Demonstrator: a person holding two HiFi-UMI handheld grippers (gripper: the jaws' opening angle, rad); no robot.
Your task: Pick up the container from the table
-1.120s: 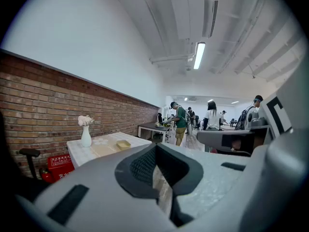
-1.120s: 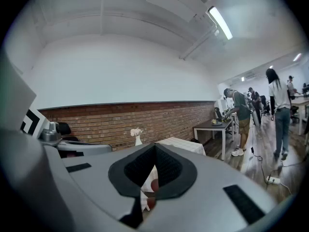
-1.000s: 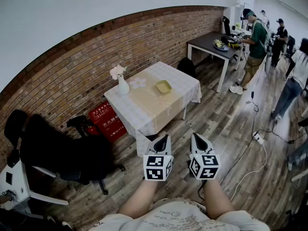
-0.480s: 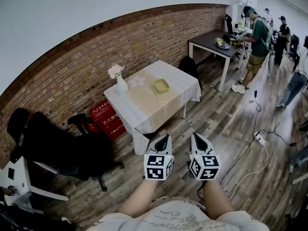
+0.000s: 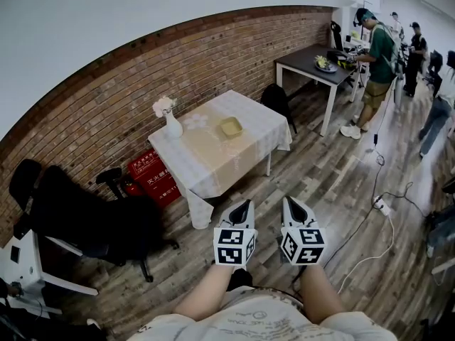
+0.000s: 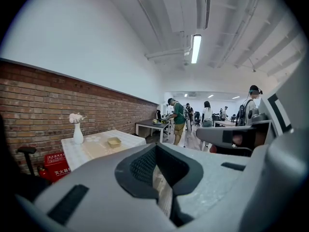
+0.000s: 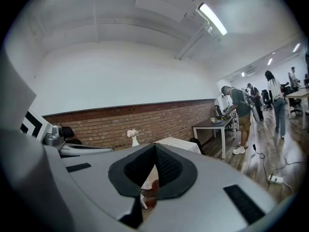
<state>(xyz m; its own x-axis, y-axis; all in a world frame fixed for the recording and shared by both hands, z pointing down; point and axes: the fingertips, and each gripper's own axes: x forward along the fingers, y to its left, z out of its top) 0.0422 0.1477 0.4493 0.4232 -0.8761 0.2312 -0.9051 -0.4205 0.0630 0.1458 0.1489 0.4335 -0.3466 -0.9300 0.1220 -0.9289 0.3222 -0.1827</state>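
Note:
A shallow yellow container point(image 5: 229, 127) lies on a table with a white and beige cloth point(image 5: 206, 163) by the brick wall, beside a white vase of flowers point(image 5: 172, 125). Both grippers hang over the wooden floor, well short of the table and pointing toward it. My left gripper point(image 5: 242, 206) is shut and empty; its view shows the container point(image 6: 114, 141) far off on the table point(image 6: 94, 151). My right gripper point(image 5: 290, 203) is also shut with nothing held. In its view the vase point(image 7: 134, 138) shows, while the jaws hide the container.
Red boxes point(image 5: 153, 177) sit under the table by the wall. A black office chair point(image 5: 92, 226) stands to the left, and a dark bag point(image 5: 276, 99) by the table's far corner. People stand at a dark table point(image 5: 313, 66) at back right. A cable and power strip point(image 5: 380, 204) lie on the floor.
The table and container have slid a little to the left in the head view as I moved across the floor. Both grippers stay shut, side by side.

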